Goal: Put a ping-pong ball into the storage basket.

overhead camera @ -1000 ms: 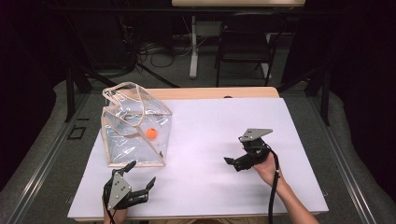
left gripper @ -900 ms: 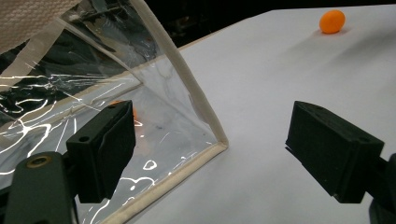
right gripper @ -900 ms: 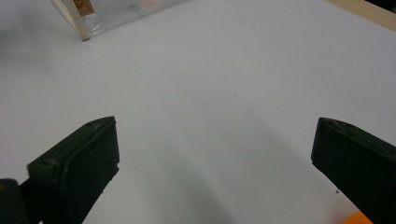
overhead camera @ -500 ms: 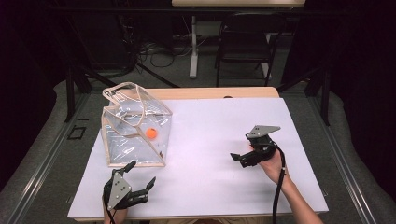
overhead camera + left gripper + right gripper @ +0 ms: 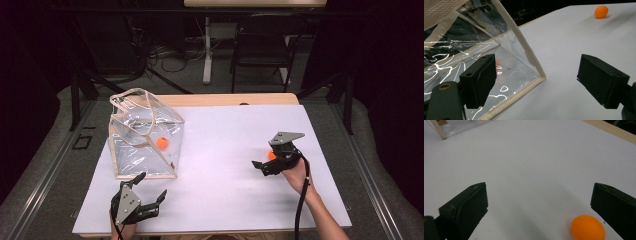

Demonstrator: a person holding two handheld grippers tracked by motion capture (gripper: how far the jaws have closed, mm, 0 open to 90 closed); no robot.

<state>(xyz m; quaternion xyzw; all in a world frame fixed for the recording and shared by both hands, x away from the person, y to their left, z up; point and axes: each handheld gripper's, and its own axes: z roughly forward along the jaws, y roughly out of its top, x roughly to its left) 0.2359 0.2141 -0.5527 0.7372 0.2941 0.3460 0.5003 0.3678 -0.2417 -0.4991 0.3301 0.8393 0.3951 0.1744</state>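
A clear plastic bag point(image 5: 145, 135) with beige trim stands at the left of the white table, with an orange ball point(image 5: 161, 143) inside it. A second orange ball point(image 5: 271, 155) lies on the table at the right, just behind my right gripper point(image 5: 264, 160). In the right gripper view that ball point(image 5: 587, 227) rests between the open jaws, close to the right-hand one, and my right gripper point(image 5: 541, 205) holds nothing. My left gripper point(image 5: 153, 184) is open and empty just in front of the bag's near corner point(image 5: 540, 76). The far ball point(image 5: 601, 11) shows beyond it.
The white sheet point(image 5: 225, 165) covers most of the table, with a wooden edge point(image 5: 225, 99) at the back. A chair point(image 5: 265, 45) and cables stand on the floor behind. The bag's corner point(image 5: 441, 131) lies far off in the right gripper view.
My right gripper has moved right and a little nearer, and an orange ball now shows beside it. The left gripper and the bag have stayed still.
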